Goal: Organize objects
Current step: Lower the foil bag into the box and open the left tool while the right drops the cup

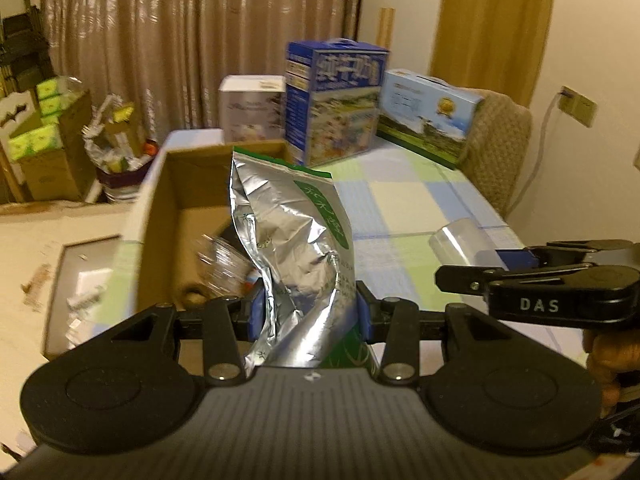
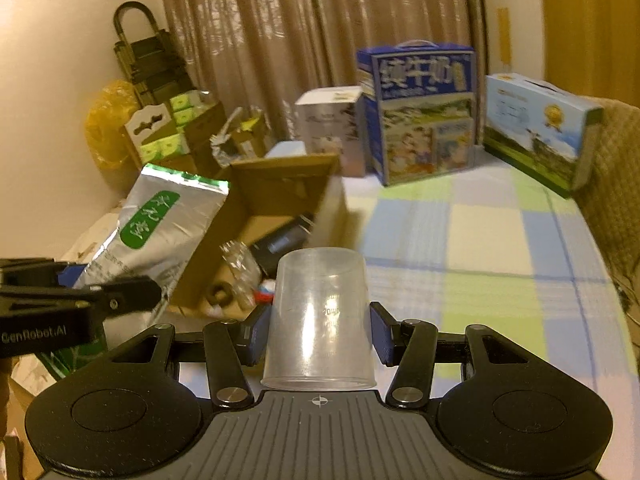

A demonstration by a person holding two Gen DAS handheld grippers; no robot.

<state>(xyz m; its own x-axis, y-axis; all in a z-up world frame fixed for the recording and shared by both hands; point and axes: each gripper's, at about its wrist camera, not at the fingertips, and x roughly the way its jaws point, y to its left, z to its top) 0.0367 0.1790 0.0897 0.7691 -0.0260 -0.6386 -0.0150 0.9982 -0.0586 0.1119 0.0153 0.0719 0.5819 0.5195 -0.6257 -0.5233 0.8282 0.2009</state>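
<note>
Gripping the foil pouch (image 1: 296, 240) low on its body, my left gripper (image 1: 308, 312) has both blue pads pressed into the crumpled sides; the pouch stands upright over the near edge of the open cardboard box (image 1: 192, 184). Silver, creased, green label strip and green top seal. My right gripper (image 2: 320, 332) clamps a clear plastic cup (image 2: 320, 316), held upside down between the jaws, mouth toward the camera, faint graduation marks, above the checked tablecloth (image 2: 480, 240)

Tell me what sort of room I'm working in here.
Probably a lived-in home room: long curtains, a checked tablecloth on the table, and retail milk cartons stacked at the back.
</note>
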